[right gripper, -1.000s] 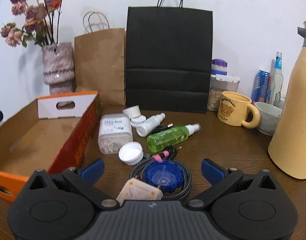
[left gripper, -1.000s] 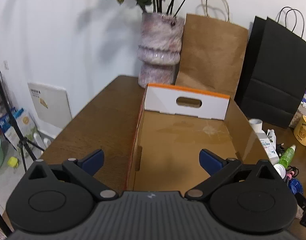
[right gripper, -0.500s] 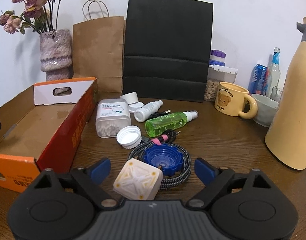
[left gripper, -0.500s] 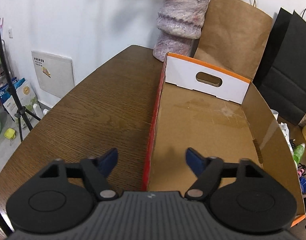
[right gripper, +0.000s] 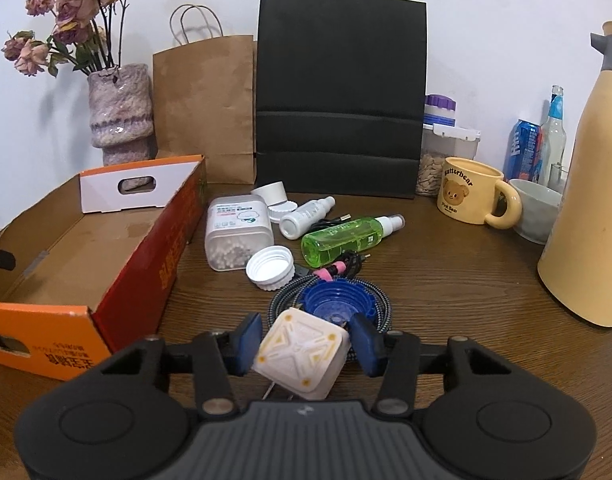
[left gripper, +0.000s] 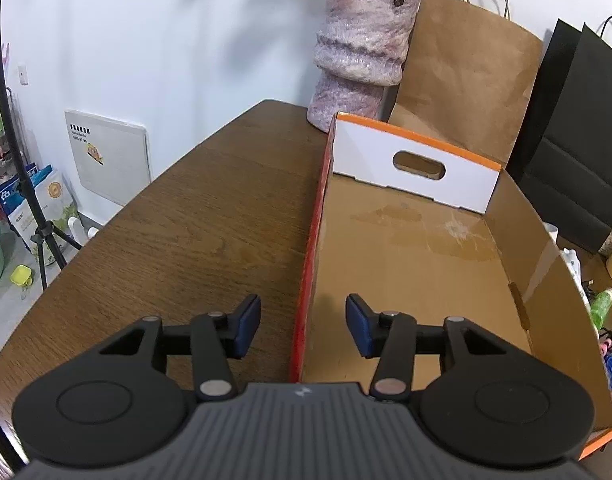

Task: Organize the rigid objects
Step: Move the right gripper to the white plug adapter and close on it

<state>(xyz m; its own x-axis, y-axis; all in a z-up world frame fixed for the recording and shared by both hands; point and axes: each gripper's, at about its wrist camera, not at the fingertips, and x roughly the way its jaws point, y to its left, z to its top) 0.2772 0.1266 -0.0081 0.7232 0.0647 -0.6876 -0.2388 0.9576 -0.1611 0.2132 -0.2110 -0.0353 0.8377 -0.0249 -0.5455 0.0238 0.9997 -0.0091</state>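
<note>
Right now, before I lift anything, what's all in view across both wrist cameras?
box: 1, orange-red cardboard, left side of the table, nothing inside
cube: 1, white-yellow, between right fingers
cable: 1, coiled, behind cube
caps: blue, white
bottles: green, small white
jar: 1, white beads
mug: 1, yellow
flask: 1, cream, right
bags: brown, black
vase: 1, dried flowers
left gripper: straddling the box wall, jaws just closing
right gripper: closing on cube
</note>
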